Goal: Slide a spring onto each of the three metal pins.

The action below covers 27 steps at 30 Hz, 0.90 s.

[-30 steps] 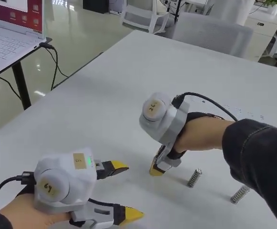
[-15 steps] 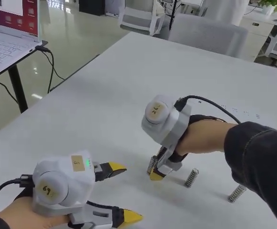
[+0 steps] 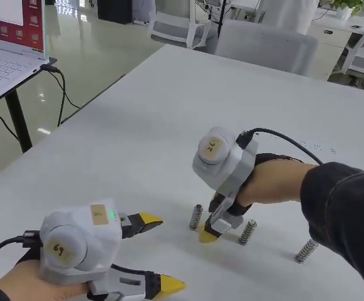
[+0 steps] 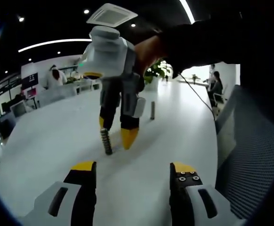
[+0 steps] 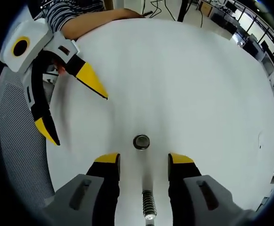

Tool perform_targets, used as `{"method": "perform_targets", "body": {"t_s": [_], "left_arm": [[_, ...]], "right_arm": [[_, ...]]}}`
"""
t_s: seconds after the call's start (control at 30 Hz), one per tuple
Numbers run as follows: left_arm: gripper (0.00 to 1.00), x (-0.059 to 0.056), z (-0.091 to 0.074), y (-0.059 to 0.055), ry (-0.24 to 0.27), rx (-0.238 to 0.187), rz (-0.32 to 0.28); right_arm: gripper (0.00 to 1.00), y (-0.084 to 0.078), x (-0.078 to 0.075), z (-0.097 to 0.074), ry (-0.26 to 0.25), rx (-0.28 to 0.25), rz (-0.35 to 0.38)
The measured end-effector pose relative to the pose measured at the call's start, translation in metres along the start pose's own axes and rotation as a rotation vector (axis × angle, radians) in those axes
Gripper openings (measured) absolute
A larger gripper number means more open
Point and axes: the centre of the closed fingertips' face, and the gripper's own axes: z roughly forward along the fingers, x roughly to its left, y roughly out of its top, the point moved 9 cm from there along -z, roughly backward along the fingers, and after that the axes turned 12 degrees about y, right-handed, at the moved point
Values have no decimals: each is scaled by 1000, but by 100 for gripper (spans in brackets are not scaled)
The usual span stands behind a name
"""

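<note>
Three small metal springs stand upright on the white table (image 3: 138, 125): one (image 3: 196, 217) just left of my right gripper (image 3: 208, 235), one (image 3: 247, 232) just right of it, and a third (image 3: 305, 251) farther right. No pin can be made out inside them. My right gripper (image 5: 145, 160) points straight down, open and holding nothing. The left spring shows end-on (image 5: 141, 141) just beyond its tips, and another spring (image 5: 148, 205) lies between its jaws. My left gripper (image 3: 160, 252) (image 4: 133, 167) is open at the near left and faces the right gripper (image 4: 120, 127) and a spring (image 4: 106, 141).
A laptop (image 3: 6, 44) sits on a separate desk at the far left, with a cable hanging from it. Office chairs (image 3: 263, 44) stand beyond the table's far edge. A black cable (image 3: 282, 135) runs from the right gripper over the person's hand.
The right gripper has shifted slightly right and away from the left spring. That spring, hidden a second ago, now stands free beside its tips. The left gripper has barely moved.
</note>
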Motion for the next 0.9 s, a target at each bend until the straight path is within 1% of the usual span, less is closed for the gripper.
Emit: {"method": "perform_targets", "body": {"t_s": [0.37, 0.6, 0.67, 0.83, 0.9], "left_arm": [[58, 0, -1, 2, 5, 0, 2], [58, -2, 0, 3, 3, 3, 6], [58, -2, 0, 4, 2, 2, 8], [57, -3, 0, 6, -1, 3, 16], [57, -3, 0, 7, -2, 3, 18]], "right_arm": [[49, -14, 2, -3, -8, -27, 35], [56, -26, 3, -6, -18, -61, 69], [56, -29, 4, -8, -20, -69, 75], [60, -36, 5, -14, -32, -118, 111], [62, -39, 5, -16, -39, -124, 116]]}}
